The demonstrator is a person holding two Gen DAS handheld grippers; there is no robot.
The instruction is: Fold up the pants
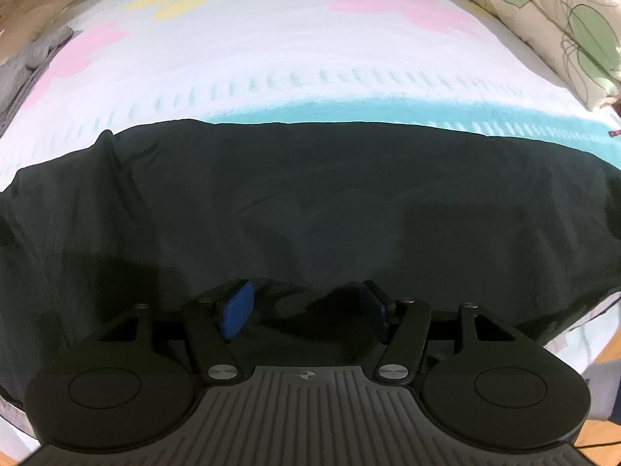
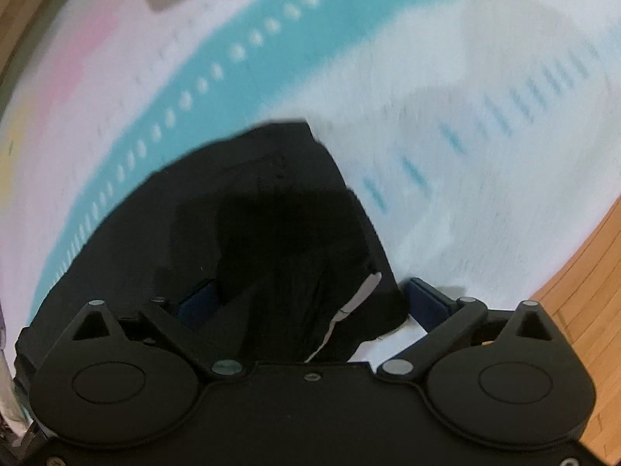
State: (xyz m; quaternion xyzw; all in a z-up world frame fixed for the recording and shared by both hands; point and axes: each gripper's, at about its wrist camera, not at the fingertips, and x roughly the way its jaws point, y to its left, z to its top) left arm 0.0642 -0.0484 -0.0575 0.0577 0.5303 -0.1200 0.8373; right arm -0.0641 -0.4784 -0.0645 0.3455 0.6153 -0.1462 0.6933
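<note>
Black pants [image 1: 310, 202] lie spread across a bed, filling the lower half of the left wrist view. My left gripper [image 1: 306, 303] is open, its blue pads [image 1: 236, 306] apart just above the near fold of the fabric, holding nothing. In the right wrist view the pants' end [image 2: 271, 213] lies bunched, with a white label or drawstring [image 2: 361, 295] showing. My right gripper [image 2: 310, 299] is open wide, its blue pads [image 2: 425, 303] on either side of the bunched cloth. The view is motion-blurred.
The bedspread [image 1: 310, 58] is white with pink and yellow flowers and a teal band [image 2: 217, 58]. A leaf-print pillow [image 1: 551, 23] lies at the far right. Grey cloth [image 1: 23, 66] sits at the far left. Wooden floor [image 2: 582, 291] shows beyond the bed's edge.
</note>
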